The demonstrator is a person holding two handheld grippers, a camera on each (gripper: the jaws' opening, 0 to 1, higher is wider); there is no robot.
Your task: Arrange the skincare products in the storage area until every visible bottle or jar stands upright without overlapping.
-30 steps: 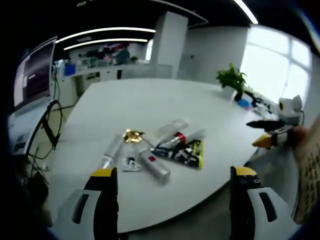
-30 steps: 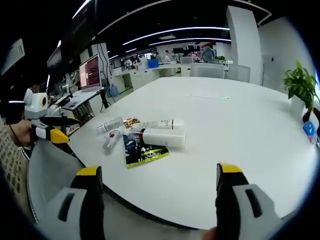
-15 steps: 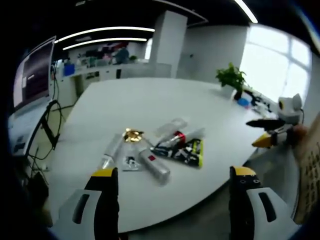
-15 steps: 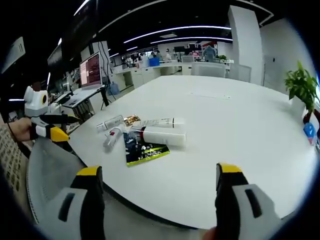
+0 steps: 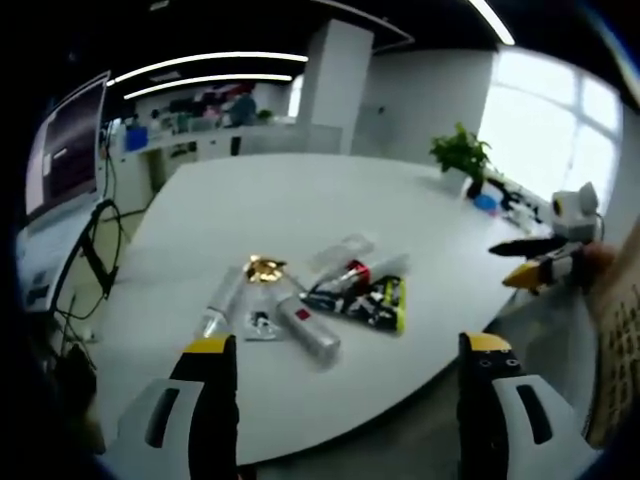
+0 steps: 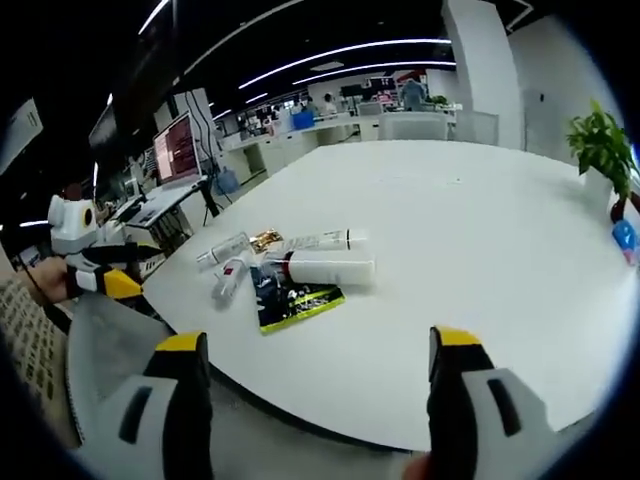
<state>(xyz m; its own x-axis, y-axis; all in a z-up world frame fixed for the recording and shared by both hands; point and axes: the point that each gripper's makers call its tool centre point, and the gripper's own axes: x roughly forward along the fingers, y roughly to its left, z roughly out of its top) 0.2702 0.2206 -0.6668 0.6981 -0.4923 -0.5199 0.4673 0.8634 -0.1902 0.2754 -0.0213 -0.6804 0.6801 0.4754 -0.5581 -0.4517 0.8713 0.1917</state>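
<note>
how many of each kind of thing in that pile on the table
tubes and bottles, all lying flat: 4
gold-topped piece: 1
dark packet: 1
small sachet: 1
total: 7

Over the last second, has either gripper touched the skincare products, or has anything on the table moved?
Neither. Both grippers stay open and empty, short of the table. The right gripper drifted slightly, shifting its whole view; the left gripper held almost still. The pile of skincare products lies flat and overlapping as before, nothing stood upright.
</note>
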